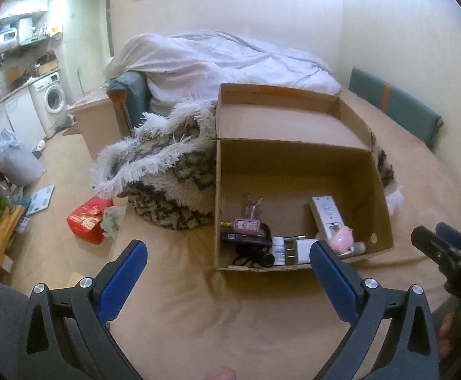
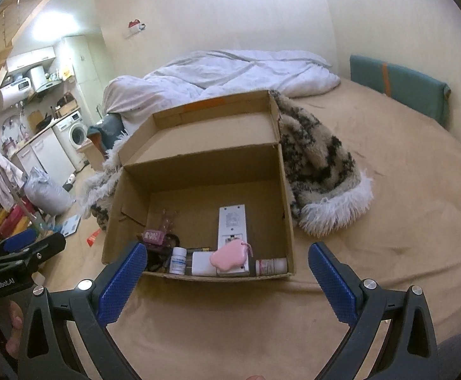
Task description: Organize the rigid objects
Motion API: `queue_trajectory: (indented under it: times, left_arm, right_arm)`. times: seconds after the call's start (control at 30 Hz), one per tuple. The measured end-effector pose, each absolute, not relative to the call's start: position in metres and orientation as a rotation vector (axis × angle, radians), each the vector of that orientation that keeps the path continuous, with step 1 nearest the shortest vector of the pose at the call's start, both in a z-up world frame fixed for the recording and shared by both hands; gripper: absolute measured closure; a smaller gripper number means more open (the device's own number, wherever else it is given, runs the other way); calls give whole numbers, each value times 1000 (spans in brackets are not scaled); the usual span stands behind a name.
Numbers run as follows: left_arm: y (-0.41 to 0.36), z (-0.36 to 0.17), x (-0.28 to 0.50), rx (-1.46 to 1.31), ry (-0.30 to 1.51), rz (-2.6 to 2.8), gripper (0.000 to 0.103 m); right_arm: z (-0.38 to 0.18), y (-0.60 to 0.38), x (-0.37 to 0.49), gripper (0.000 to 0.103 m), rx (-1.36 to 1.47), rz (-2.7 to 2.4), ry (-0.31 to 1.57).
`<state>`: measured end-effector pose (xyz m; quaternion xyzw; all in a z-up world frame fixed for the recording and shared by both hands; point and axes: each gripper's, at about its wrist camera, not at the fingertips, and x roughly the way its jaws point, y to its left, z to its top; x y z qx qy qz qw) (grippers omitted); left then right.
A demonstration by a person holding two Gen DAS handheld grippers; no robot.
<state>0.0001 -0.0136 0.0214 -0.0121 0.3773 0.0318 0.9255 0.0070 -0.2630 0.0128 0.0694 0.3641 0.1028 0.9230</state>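
1. While both hover above the tan bed (image 2: 388, 221), the left gripper (image 1: 227, 272) and right gripper (image 2: 227, 272) stand wide apart at the fingers, holding nothing.
2. Just ahead of both sits the cardboard box (image 2: 287, 209), lid flipped back.
3. Inside, along its near wall, lie a white remote (image 2: 232, 221), pink case (image 2: 227, 256), white pill bottle (image 2: 178, 259) and a second bottle (image 2: 270, 266) on its side.
4. Beyond the box lies a shaggy blanket (image 2: 319, 164).

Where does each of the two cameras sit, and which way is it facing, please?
Left wrist: on the left gripper, jaws open, looking forward over the bed at the cardboard box; the right gripper shows at the right edge.
Right wrist: on the right gripper, jaws open, facing the same box; the left gripper shows at the left edge.
Both share the box and the pink case.
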Motion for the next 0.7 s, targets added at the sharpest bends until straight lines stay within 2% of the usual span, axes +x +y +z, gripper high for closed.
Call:
queue_trajectory:
  times: [0.7]
  left_arm:
    - [-15,12,2,-37,807,60,1]
  right_arm:
    - [2,-251,12,0,88,209,790]
